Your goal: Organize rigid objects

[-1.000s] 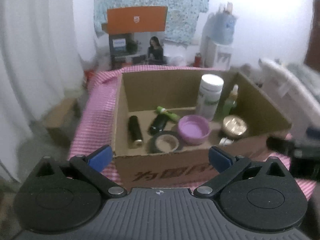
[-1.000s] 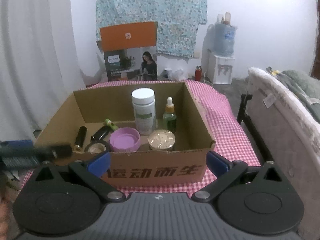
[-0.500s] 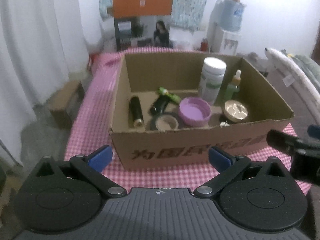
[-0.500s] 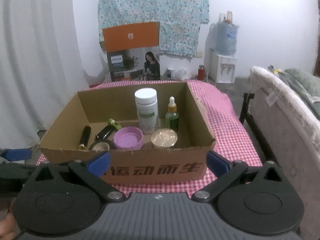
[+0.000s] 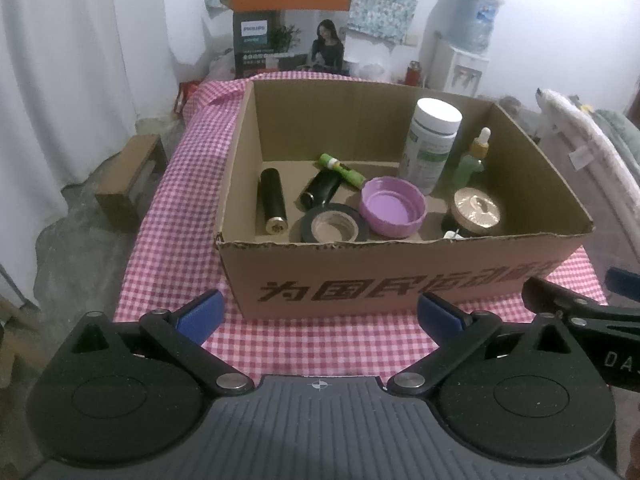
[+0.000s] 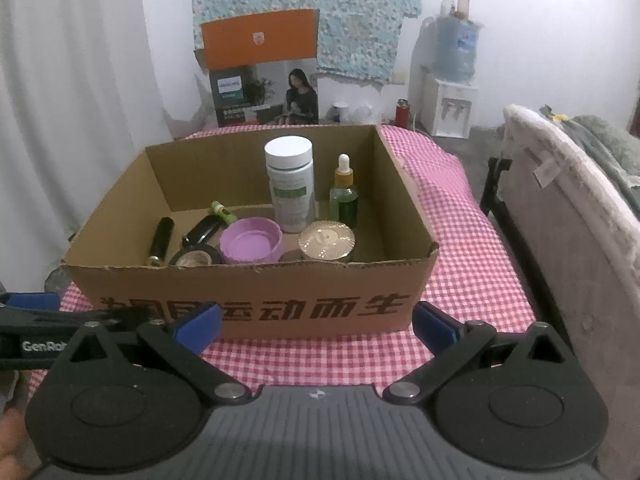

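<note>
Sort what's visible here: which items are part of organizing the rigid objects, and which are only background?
Job items: cardboard box, white bottle, green dropper bottle, purple lid, gold-lidded jar, black tape roll, black cylinder, green tube; left gripper and right gripper, both open and empty.

Background: orange Philips box, water dispenser, floral cloth, checked tablecloth.

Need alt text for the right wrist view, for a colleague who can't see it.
An open cardboard box on a pink checked cloth holds a white bottle, green dropper bottle, purple lid and gold-lidded jar. The right gripper is open, empty, before it.
</note>
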`<state>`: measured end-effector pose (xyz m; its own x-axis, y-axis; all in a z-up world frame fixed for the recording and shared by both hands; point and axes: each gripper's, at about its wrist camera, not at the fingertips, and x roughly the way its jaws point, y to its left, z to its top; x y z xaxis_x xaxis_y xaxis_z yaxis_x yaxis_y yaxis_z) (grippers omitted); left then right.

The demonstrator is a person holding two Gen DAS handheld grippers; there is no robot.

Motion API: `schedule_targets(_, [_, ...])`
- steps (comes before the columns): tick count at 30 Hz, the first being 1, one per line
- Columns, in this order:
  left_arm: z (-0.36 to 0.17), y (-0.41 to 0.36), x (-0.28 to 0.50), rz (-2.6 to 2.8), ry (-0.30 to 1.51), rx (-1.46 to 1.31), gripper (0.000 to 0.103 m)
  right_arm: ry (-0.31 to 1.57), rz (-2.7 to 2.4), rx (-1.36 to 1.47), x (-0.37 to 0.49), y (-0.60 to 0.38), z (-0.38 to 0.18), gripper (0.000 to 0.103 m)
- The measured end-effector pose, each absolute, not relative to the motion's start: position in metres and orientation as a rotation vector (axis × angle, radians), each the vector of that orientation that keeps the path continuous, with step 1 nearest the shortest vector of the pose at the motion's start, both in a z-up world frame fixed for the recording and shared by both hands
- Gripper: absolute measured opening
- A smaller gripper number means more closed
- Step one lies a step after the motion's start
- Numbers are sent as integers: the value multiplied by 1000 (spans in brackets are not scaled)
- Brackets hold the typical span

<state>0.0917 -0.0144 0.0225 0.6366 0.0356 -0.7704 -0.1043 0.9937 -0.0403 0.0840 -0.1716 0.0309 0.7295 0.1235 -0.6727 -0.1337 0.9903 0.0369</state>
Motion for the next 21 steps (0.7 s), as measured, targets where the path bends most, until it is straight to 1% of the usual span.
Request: schedule_targets(21, [21,-13,93,86,896,-84,103,753,129,-49,87,-171,31,103])
